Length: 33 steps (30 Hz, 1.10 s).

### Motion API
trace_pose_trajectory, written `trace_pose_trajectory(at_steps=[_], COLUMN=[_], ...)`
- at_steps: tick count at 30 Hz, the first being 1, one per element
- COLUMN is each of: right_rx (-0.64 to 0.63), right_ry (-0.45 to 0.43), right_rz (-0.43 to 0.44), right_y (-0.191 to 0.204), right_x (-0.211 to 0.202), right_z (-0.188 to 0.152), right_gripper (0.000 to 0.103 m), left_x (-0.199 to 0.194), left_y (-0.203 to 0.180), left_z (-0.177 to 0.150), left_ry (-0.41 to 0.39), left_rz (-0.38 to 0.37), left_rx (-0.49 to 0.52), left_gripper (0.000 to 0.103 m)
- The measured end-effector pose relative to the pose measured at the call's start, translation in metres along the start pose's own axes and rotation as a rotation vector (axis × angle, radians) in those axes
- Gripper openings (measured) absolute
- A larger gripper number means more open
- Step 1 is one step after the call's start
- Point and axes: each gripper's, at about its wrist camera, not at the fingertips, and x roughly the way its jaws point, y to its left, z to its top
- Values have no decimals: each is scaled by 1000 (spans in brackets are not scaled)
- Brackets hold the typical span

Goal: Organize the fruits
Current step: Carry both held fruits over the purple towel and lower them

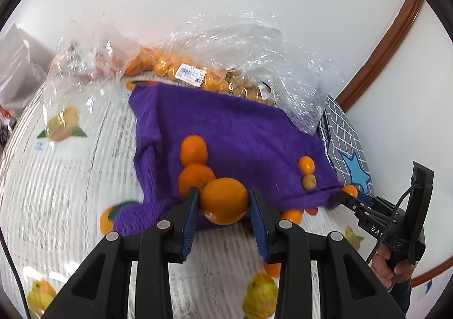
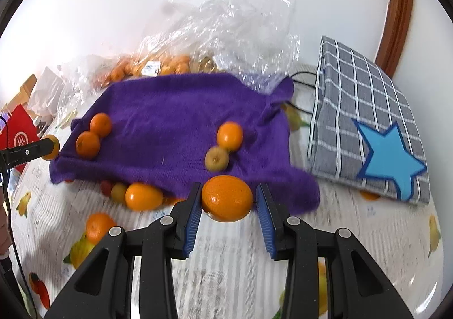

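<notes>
Between each tool's blue pads [image 1: 190, 215] sits an orange [image 1: 224, 201].

Fuzzy purple cloth [image 2: 181, 120] — crinkled clear plastic bags [image 1: 249, 44] — glossy

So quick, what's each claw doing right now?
Left gripper: closed, holding an orange.
Right gripper: closed on a second orange, it seems.

Purple cloth [image 2: 175, 120] centre lies open — plastic bags [image 2: 226, 24] behind, checked bag [image 2: 359, 109] right
</notes>
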Motion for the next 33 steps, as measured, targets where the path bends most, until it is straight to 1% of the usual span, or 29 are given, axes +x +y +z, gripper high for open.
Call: trace_pose_trajectory(at_steps=[5, 8, 11, 16, 20, 27, 33], right_rx=[3, 19, 14, -7, -33, -5, -26], right_ry=[-3, 13, 19, 40, 53, 57, 59], right_rz=[8, 14, -7, 4, 3, 10, 7], right_y=[-6, -13, -16, -17, -16, -21, -18], right_x=[21, 36, 46, 56, 61, 62, 59], right_z=[20, 28, 31, 31, 29, 29, 26], right_gripper=[38, 38, 38, 38, 38, 38, 38], left_x=[18, 35, 50, 73, 82, 91, 92], left_y=[-9, -17, -22, -28, -32, -35, -40], left_z=[15, 23, 29, 34, 31, 27, 24], left_ry=[16, 34, 50, 93, 111, 129, 131], left_rz=[15, 57, 88, 115, 134, 163, 165], left_rx=[13, 33, 53, 72, 101, 127, 148], left_gripper=[34, 34, 34, 34, 34, 34, 34])
